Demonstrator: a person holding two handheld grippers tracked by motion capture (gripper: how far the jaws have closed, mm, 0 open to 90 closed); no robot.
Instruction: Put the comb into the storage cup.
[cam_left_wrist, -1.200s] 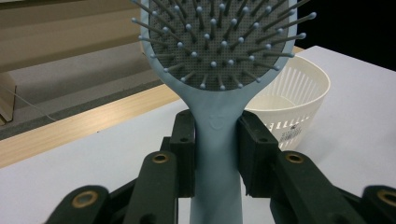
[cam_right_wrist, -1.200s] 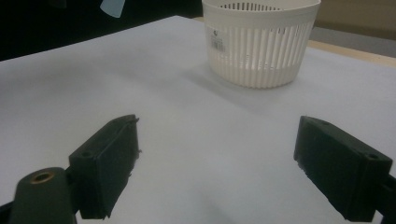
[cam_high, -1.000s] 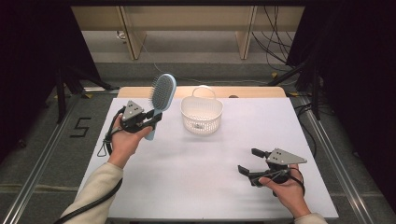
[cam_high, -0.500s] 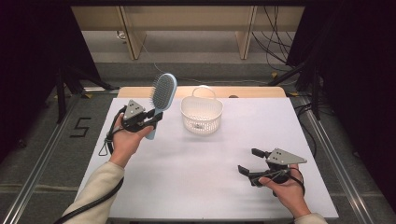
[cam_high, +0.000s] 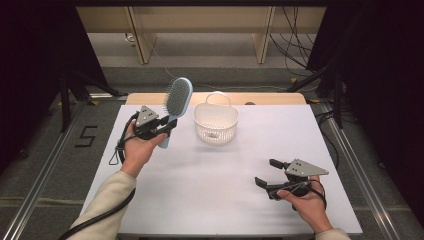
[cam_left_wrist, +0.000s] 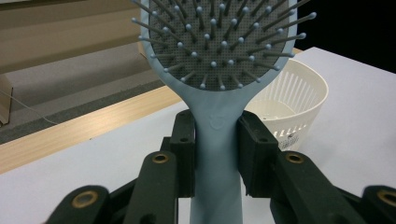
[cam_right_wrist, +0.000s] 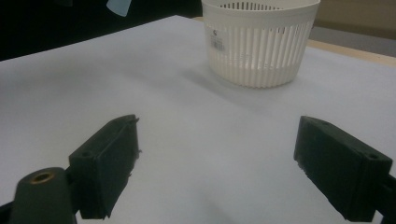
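Note:
A light blue hairbrush (cam_high: 177, 100) is held up above the table's left side, bristled head uppermost. My left gripper (cam_high: 167, 128) is shut on its handle; in the left gripper view both black pads press the handle (cam_left_wrist: 218, 140) just below the grey bristle pad. A white slatted basket (cam_high: 215, 122) stands on the table right of the brush, also seen behind it (cam_left_wrist: 289, 107). My right gripper (cam_high: 267, 172) rests low at the table's front right, jaws wide open with nothing between them (cam_right_wrist: 217, 163). It points toward the basket (cam_right_wrist: 259, 42).
The white table top (cam_high: 210, 180) lies bare between the two hands. A wooden strip (cam_high: 270, 98) runs along its far edge, with shelf legs and cables on the floor beyond. Dark curtains stand on both sides.

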